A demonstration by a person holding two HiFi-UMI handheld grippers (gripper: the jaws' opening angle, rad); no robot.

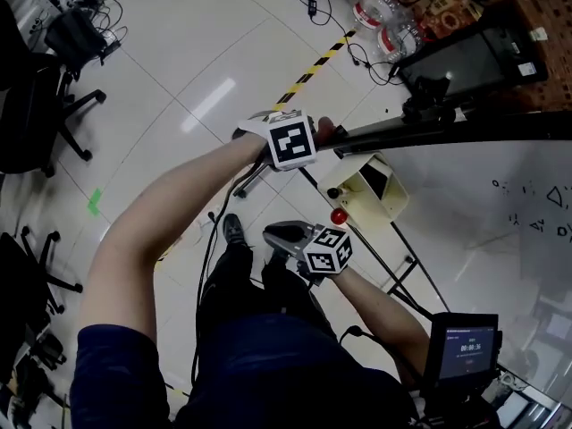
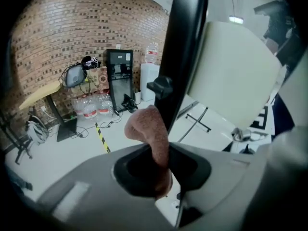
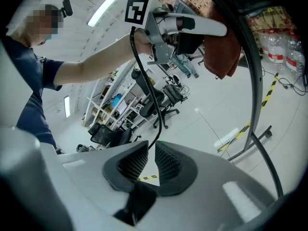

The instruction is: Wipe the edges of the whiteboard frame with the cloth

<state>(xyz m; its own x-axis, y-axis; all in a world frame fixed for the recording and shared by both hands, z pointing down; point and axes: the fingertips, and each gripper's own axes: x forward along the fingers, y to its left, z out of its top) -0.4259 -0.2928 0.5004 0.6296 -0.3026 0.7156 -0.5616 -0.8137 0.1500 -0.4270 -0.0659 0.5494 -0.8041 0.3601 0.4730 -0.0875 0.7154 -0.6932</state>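
My left gripper [image 2: 161, 163] clenched on the reddish-brown cloth [image 2: 148, 129], cloth lying against the black whiteboard frame [image 2: 185, 47] along its top edge, my right gripper [image 3: 150, 166] nearer my body, jaws slightly parted, nothing between them

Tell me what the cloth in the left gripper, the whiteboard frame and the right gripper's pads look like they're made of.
Cloth: soft reddish-brown fabric, probably microfibre; nubbly surface, folds limply.
Whiteboard frame: black, smooth, slight sheen; painted metal or plastic, can't tell which.
Right gripper's pads: dark, matte, likely rubber; fine ribbed texture.
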